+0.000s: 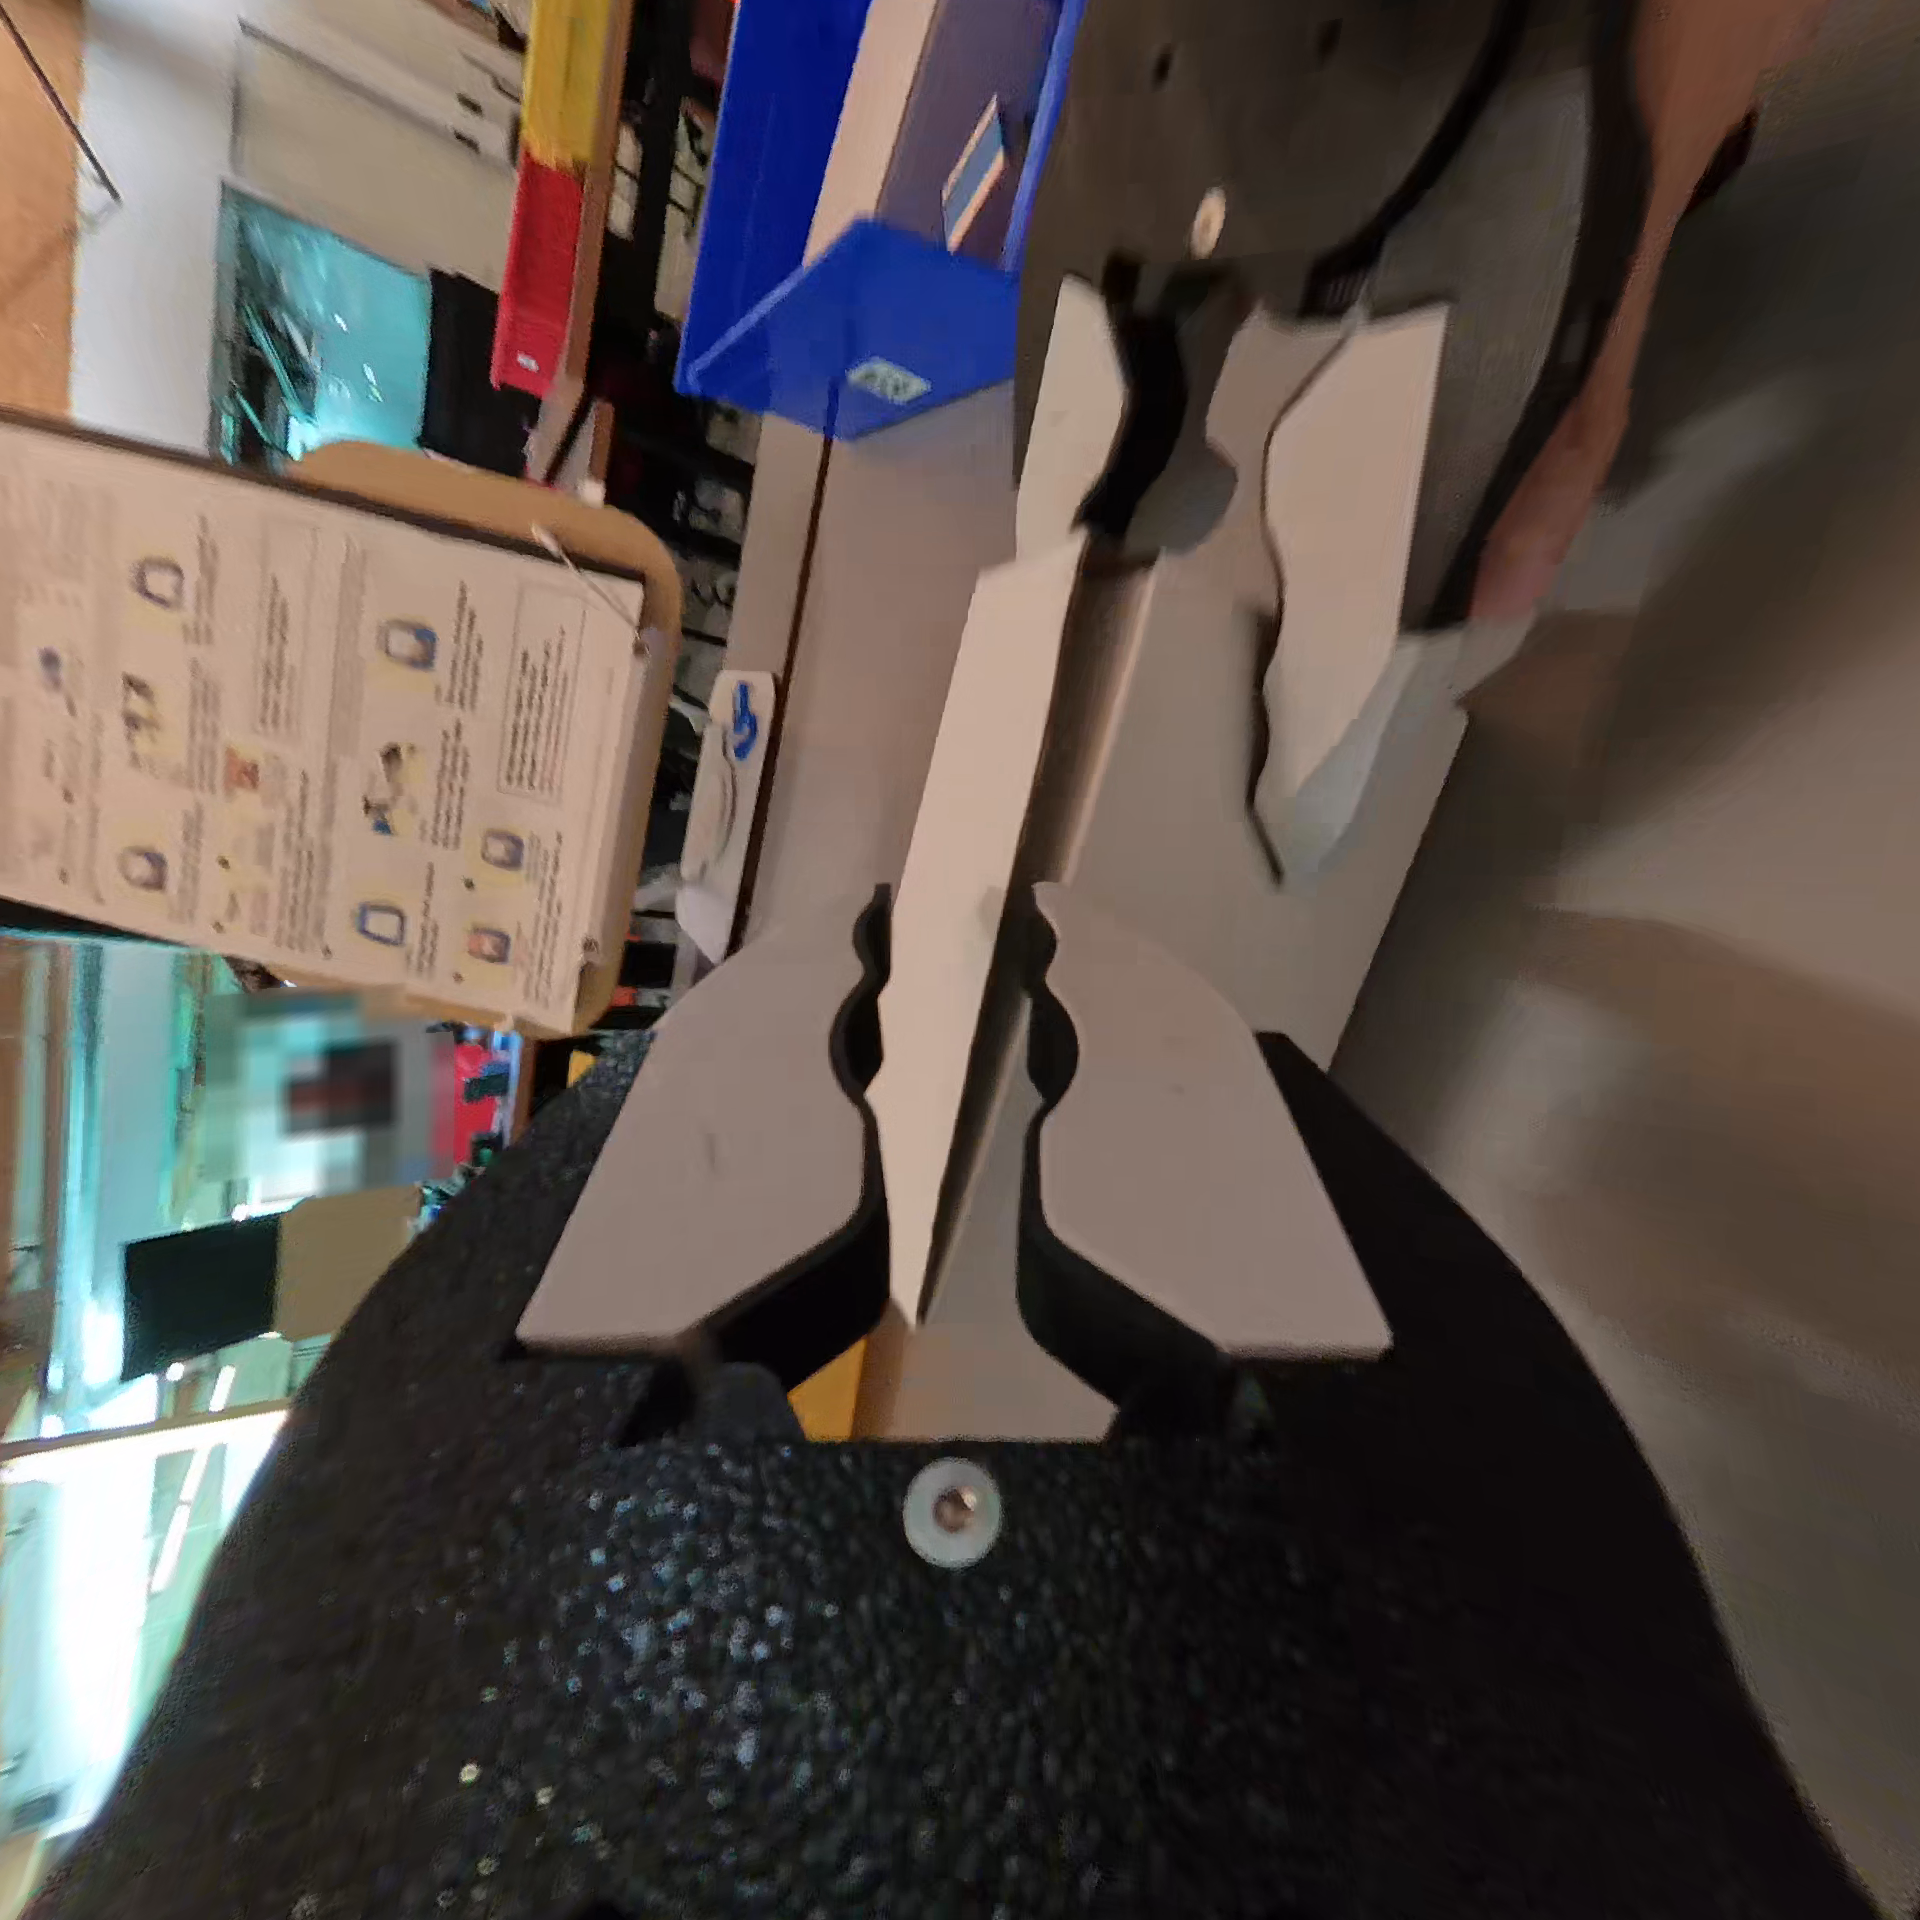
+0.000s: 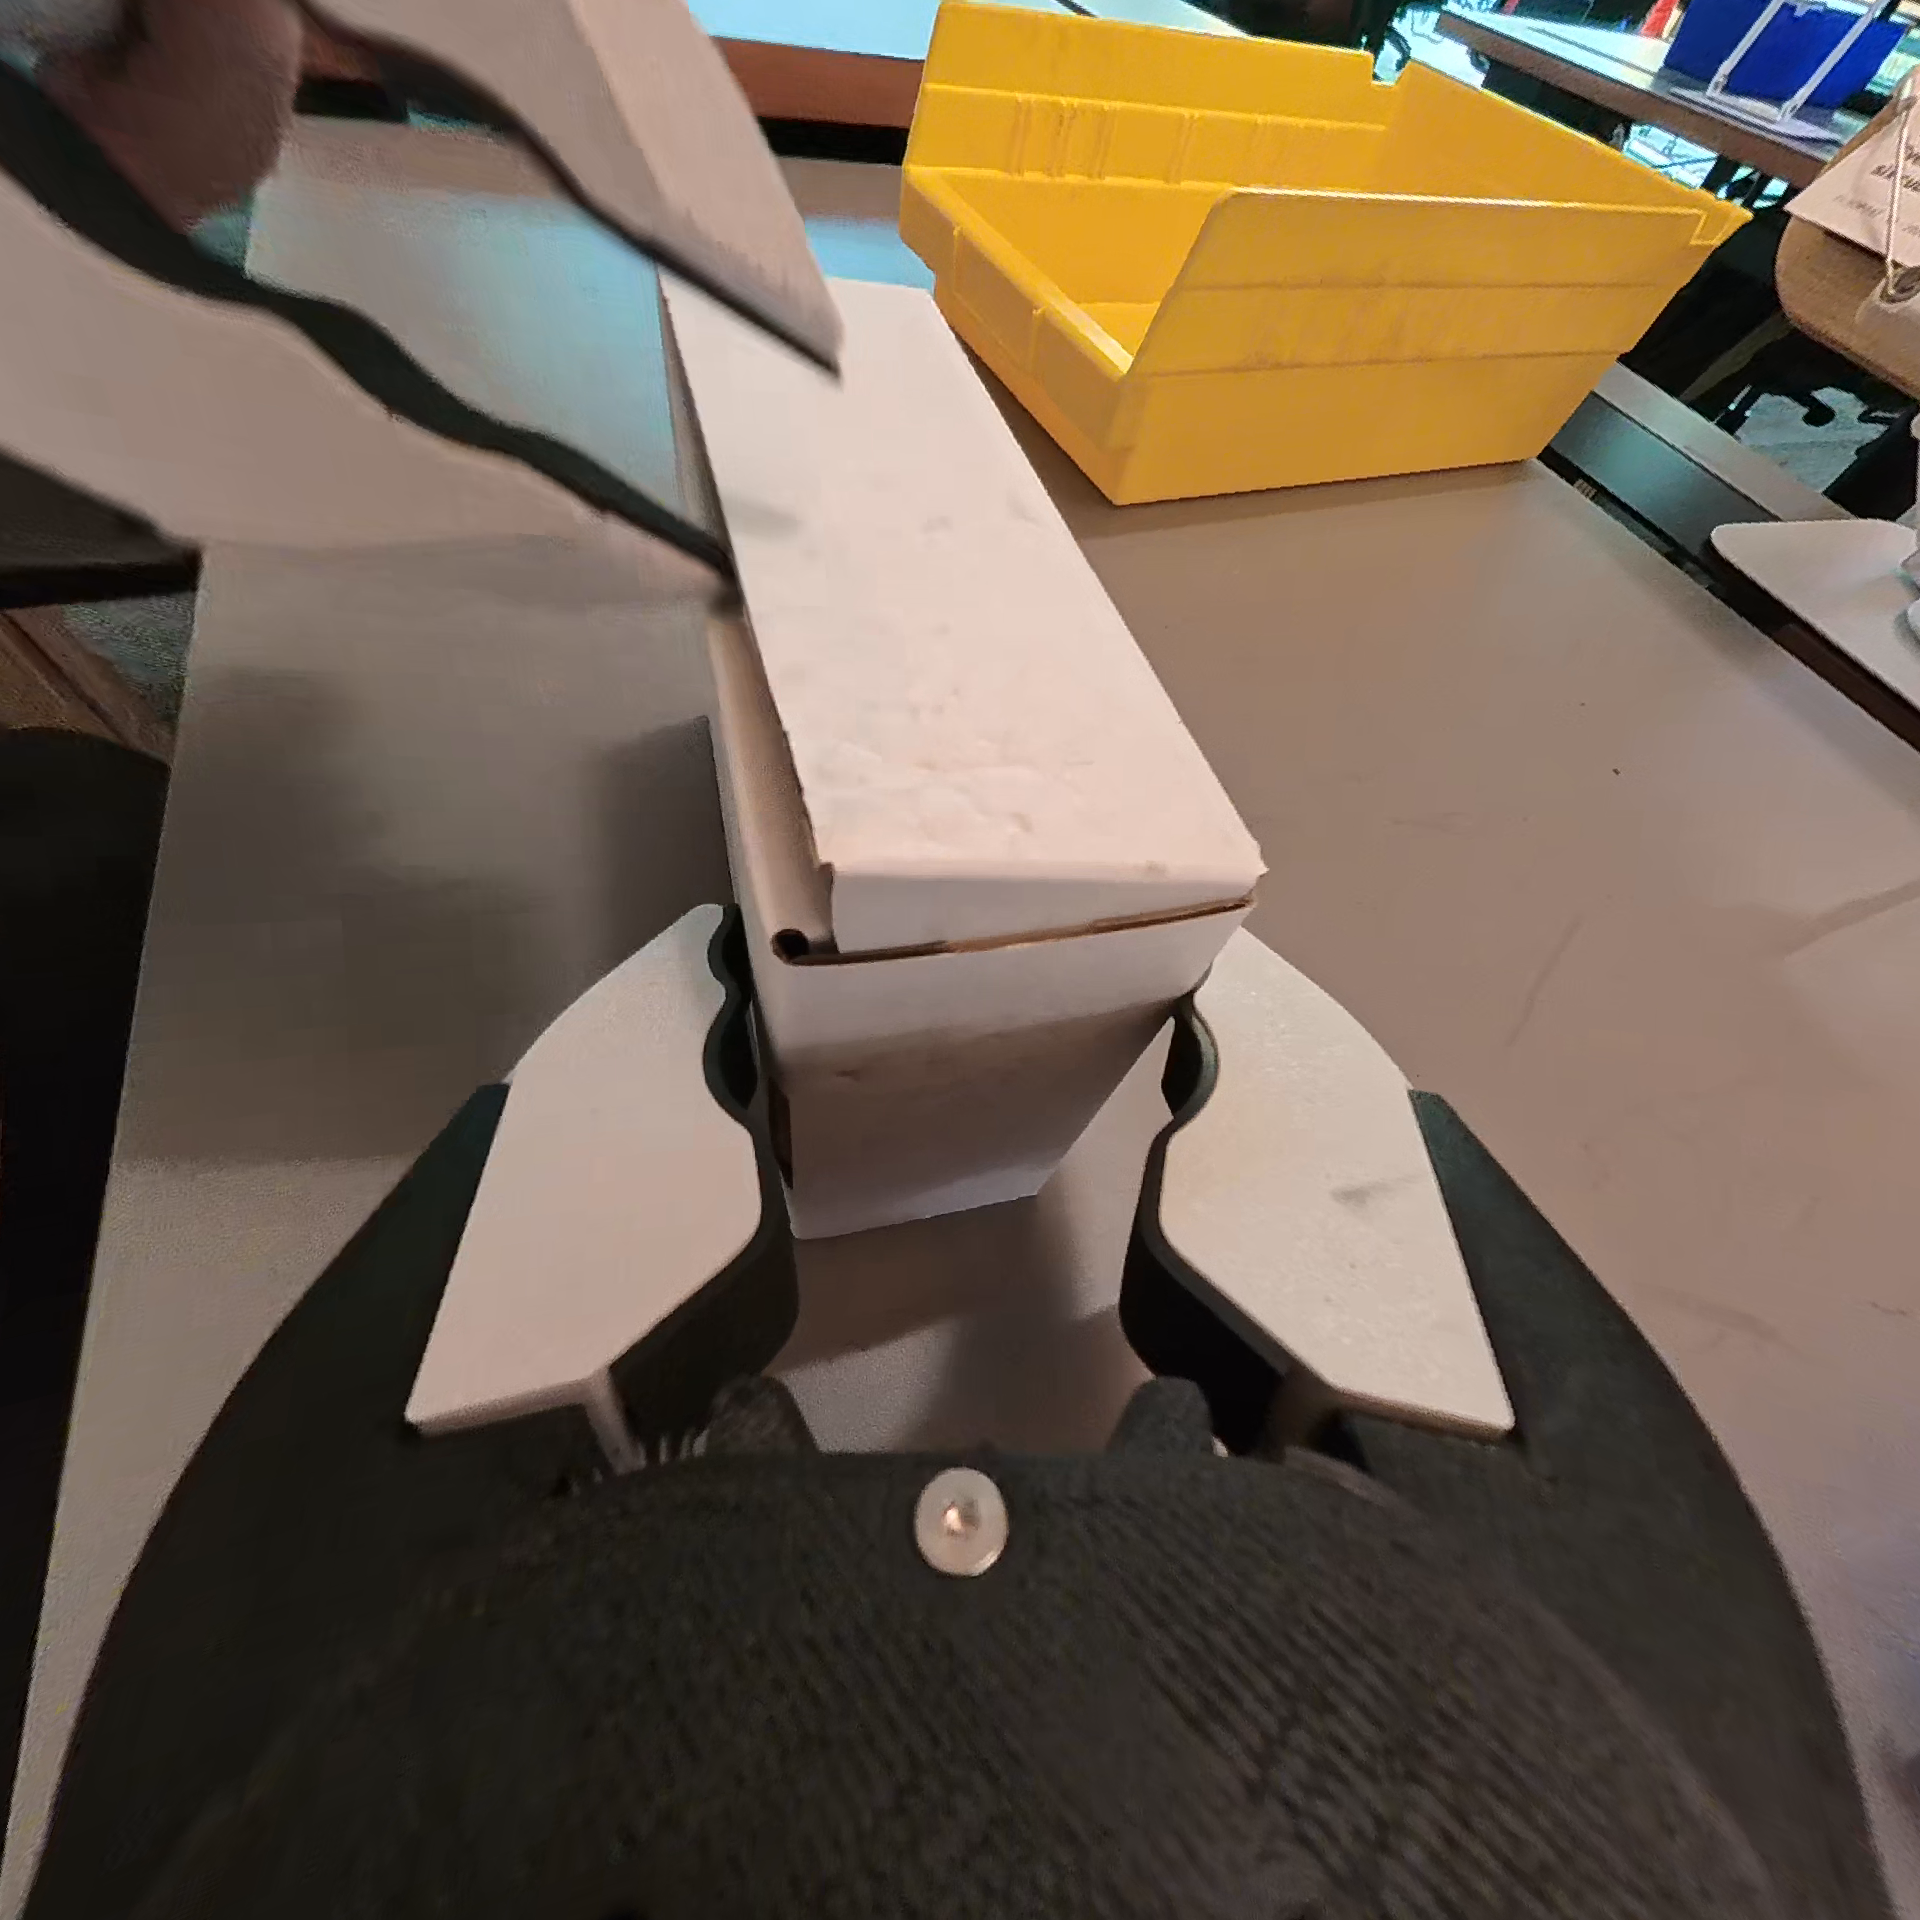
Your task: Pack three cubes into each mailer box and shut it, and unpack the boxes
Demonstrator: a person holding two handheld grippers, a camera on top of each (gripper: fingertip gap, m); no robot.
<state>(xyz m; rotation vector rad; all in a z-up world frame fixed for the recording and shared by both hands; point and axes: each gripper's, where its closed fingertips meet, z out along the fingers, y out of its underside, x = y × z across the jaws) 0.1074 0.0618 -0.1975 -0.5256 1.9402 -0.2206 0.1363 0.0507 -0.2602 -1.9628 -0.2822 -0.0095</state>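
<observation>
A long white mailer box (image 2: 935, 623) lies on the grey table (image 2: 1507, 831) with its lid down. My right gripper (image 2: 966, 987) is shut on the box's near end, one finger on each side wall. My left gripper (image 2: 779, 457) comes in from the upper left onto the box's left edge. In the left wrist view, which is rolled sideways, my left gripper (image 1: 961, 914) is shut on a thin white cardboard flap (image 1: 966, 748) of the box (image 1: 1153, 707). My right gripper (image 1: 1174, 582) holds the far end there. No cubes are in view.
A yellow bin (image 2: 1299, 312) stands on the table just right of the box's far end. A blue bin (image 1: 852, 332) sits beyond the box in the left wrist view. A board with printed sheets (image 1: 312, 727) hangs at the left. A person's hand (image 1: 1662, 364) holds the right gripper.
</observation>
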